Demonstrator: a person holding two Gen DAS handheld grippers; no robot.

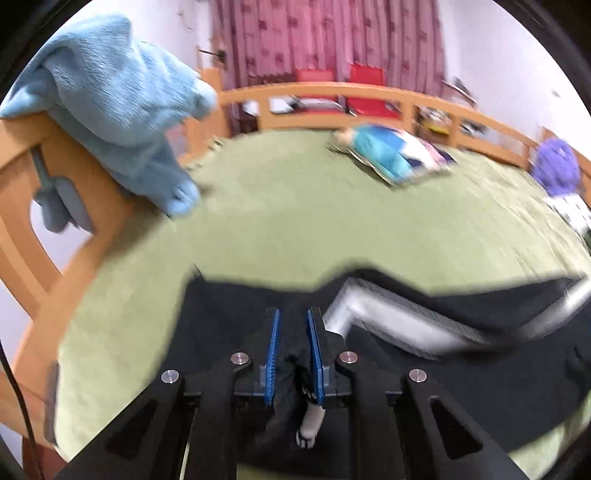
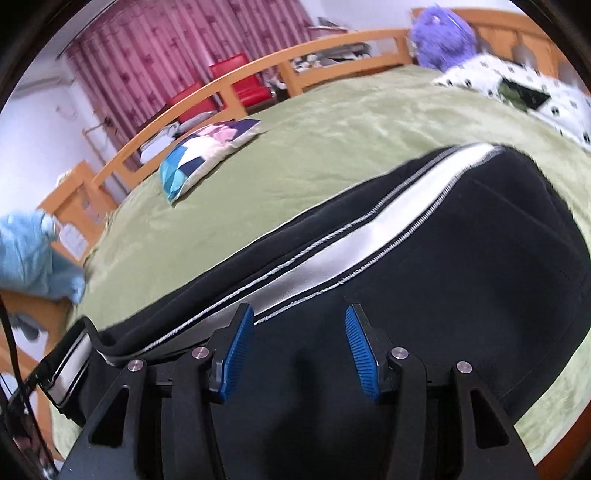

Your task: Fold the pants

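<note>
Both grippers hang over black pants (image 2: 461,258) spread on a green bedspread (image 2: 332,136). Left gripper (image 1: 293,354): its blue pads stand close together, nearly shut, with a bunch of dark cloth and a pale cord end between them; whether the pads press it I cannot tell for sure, though the cloth looks pinched. Right gripper (image 2: 299,350): jaws about half open, nothing between them, poised just above the black fabric beside the silver side stripe (image 2: 332,254).

The pants lie flat across the near part of the bed, the stripe running diagonally; in the left view the stripe bends at an angle where the cloth is doubled.

Farther off on the bedspread lies a patchwork pillow (image 2: 207,155). A light blue towel (image 1: 110,107) drapes over the wooden bed frame (image 1: 332,92) on the left. A purple plush (image 2: 441,35) sits near the headboard, beside a white spotted pillow (image 2: 487,79). Beyond the frame stand red chairs (image 2: 243,81) before a pink curtain (image 2: 166,48).
</note>
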